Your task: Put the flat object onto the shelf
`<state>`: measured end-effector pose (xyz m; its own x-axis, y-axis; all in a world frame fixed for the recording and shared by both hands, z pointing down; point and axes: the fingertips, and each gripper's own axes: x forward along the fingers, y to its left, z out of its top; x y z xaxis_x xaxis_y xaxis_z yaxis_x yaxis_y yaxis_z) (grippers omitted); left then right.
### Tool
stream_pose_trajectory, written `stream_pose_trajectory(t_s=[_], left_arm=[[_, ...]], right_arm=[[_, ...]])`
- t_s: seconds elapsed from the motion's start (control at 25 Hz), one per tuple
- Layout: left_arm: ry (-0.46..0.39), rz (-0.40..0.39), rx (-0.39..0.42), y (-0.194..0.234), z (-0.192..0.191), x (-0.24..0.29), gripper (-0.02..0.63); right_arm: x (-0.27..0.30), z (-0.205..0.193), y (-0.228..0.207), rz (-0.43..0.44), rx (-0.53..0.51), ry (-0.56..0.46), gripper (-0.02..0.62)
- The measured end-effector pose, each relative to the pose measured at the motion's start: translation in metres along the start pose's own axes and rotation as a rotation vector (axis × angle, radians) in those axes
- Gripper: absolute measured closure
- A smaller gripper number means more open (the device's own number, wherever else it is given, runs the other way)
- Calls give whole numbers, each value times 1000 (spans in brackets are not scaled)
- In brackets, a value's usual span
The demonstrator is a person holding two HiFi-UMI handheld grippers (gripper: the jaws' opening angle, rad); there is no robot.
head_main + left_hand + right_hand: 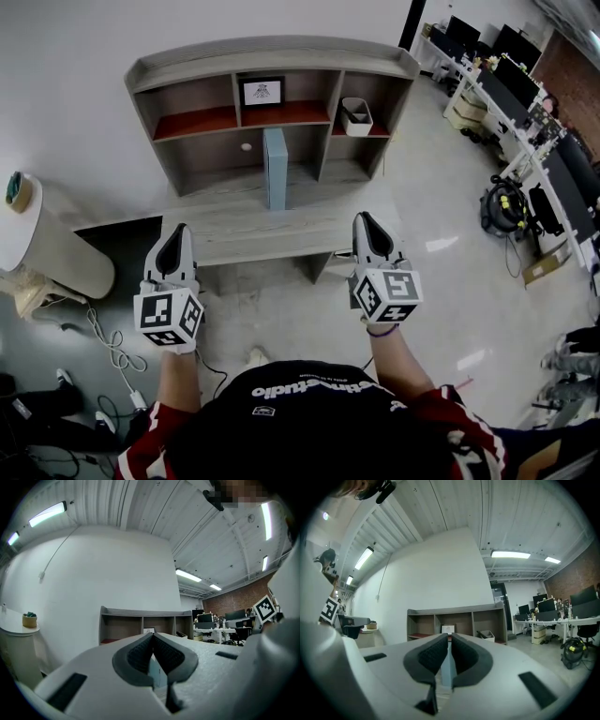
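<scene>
A tall, thin light-blue flat object (275,169) stands upright on the wooden bench top (234,234), in front of the shelf unit (272,56). My left gripper (174,234) and right gripper (367,223) hover side by side near the bench's front edge, well short of the blue object. In the left gripper view the left gripper's (153,637) pads meet with nothing between them. The right gripper (449,637) shows its jaws drawn together on nothing. The distant blue object (448,672) shows through the thin slit.
The shelf holds a framed picture (262,91) in its middle cubby and a white bin (356,116) in the right one. A round white table (19,225) stands at the left, cables (112,347) lie on the floor, and office desks with monitors (525,103) line the right.
</scene>
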<state>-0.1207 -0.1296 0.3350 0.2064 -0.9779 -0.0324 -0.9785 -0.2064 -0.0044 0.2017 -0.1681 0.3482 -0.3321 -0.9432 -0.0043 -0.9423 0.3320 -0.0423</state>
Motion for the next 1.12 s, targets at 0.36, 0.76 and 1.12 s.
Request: stream_pose_trajectory(t_s=[0.36, 0.76, 1.12], left_arm=[[2, -9, -10, 1, -3, -3, 600], [-4, -12, -17, 0, -2, -7, 600], [-7, -15, -21, -2, -3, -7, 600]], right_arm=[[-3, 1, 2, -17, -21, 7, 592], [-7, 2, 4, -29, -32, 9, 592], [-7, 0, 4, -25, -19, 9, 592]])
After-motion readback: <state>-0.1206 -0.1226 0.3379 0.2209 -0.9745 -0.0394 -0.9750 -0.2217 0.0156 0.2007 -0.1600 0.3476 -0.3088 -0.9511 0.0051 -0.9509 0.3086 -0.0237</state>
